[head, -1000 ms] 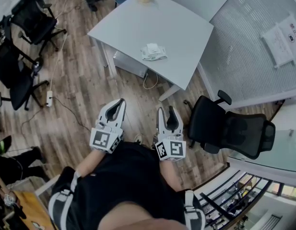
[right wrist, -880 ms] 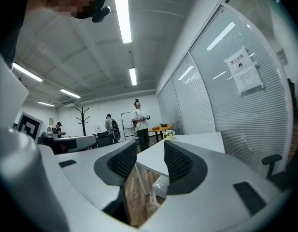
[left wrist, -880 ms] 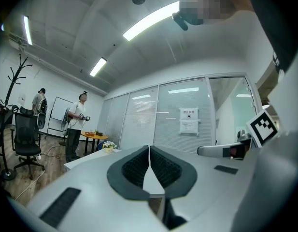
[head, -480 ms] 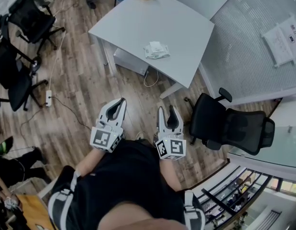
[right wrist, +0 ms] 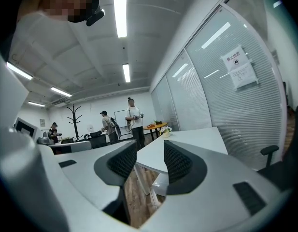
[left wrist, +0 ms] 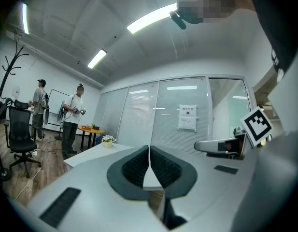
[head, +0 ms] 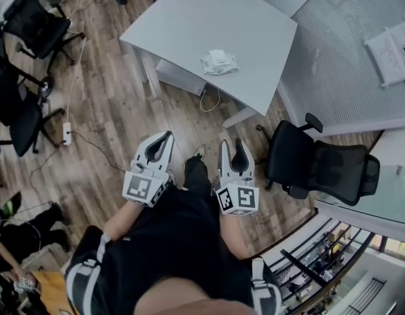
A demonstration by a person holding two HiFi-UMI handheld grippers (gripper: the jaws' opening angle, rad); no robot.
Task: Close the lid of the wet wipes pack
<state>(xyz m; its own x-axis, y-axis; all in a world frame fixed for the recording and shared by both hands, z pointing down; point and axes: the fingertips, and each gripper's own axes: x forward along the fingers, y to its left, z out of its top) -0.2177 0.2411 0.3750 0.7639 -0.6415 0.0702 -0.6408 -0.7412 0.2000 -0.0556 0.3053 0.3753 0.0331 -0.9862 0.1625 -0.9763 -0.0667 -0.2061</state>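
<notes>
The wet wipes pack (head: 220, 62), white and crumpled-looking, lies on the grey-white table (head: 189, 25), near its front right edge. Whether its lid stands up I cannot tell at this distance. Both grippers are held in front of the person's body over the wooden floor, well short of the table. My left gripper (head: 165, 138) is shut, its dark pads (left wrist: 136, 166) pressed together with nothing between them. My right gripper (head: 231, 146) is open, with a clear gap between its pads (right wrist: 177, 161). Neither gripper view shows the pack.
A black office chair (head: 320, 166) stands to the right of the grippers, by the glass partition (head: 346, 58). More black chairs (head: 25, 64) and a power strip (head: 66, 135) are on the left. A flower pot (right wrist: 165, 129) sits on the table's far end. People (right wrist: 133, 120) stand beyond it.
The person has stepped toward the table, and a leg now shows between the two grippers. Both grippers moved forward with the body. Their jaws stand as before.
</notes>
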